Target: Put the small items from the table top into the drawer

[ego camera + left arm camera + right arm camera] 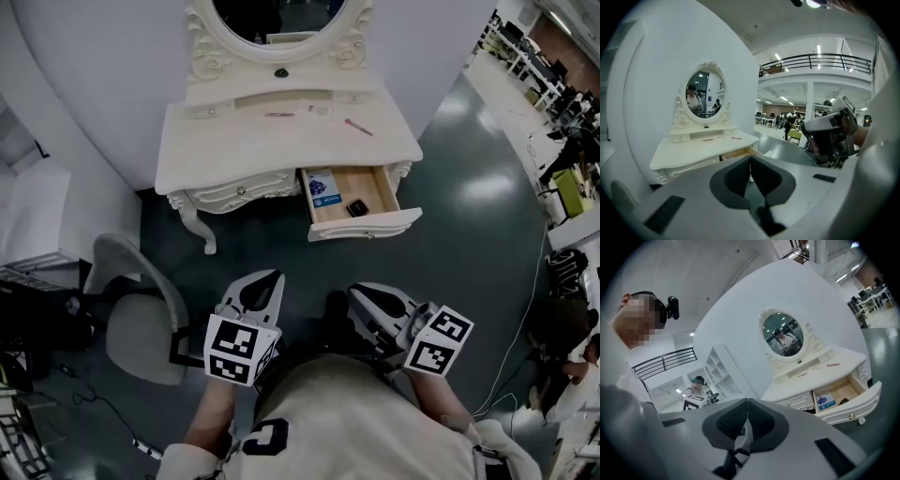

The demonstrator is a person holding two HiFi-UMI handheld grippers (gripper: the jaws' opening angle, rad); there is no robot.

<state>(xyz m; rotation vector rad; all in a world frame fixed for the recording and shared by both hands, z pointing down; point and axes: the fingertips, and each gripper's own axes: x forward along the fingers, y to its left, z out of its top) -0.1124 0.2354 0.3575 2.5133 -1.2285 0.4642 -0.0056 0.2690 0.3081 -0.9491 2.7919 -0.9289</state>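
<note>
A white dressing table (234, 145) with an oval mirror stands against the wall, well ahead of both grippers. On its top lie a pink pen (358, 127), a thin reddish stick (279, 114) and a small pale item (319, 110). The right-hand drawer (370, 225) is pulled out, with a blue packet (323, 187) and a small dark item (357, 207) inside. My left gripper (265, 279) and right gripper (362, 293) are held close to my body, far short of the table. Both are shut with nothing in them. The drawer (853, 404) also shows in the right gripper view.
A grey chair (141, 319) stands at the left, near my left gripper. White shelving (33, 230) is at the far left, with cables on the floor below it. Dark floor lies between me and the table. Desks and people are at the far right.
</note>
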